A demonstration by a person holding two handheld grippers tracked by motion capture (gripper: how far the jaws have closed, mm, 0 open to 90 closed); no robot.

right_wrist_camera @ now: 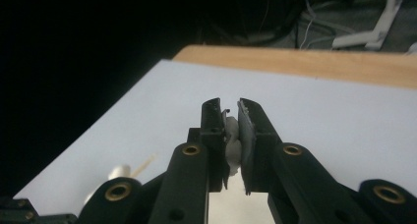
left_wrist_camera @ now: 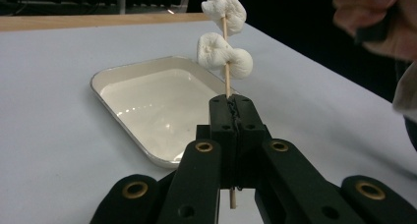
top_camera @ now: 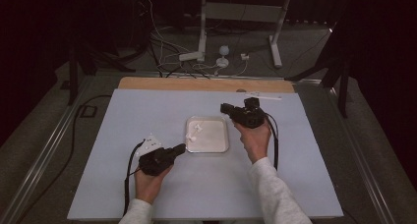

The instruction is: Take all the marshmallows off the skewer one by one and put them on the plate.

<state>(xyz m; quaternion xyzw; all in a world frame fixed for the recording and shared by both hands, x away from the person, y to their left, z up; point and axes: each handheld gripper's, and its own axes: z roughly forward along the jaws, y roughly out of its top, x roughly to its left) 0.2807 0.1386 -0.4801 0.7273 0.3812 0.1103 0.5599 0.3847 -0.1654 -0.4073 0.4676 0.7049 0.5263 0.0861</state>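
Left gripper view: left tongs [left_wrist_camera: 231, 111] pinch the thin wooden stick [left_wrist_camera: 226, 79] low; soft white marshmallows [left_wrist_camera: 223, 56] squash easily. Right tongs [right_wrist_camera: 231, 117] squeeze what looks like another marshmallow [right_wrist_camera: 232, 150].

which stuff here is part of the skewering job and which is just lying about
In the job:
- skewer with two marshmallows, clamped in left gripper
- marshmallow piece pinched in right gripper
- tray

Lying about:
- white strip at the table's far edge
- cables on the floor
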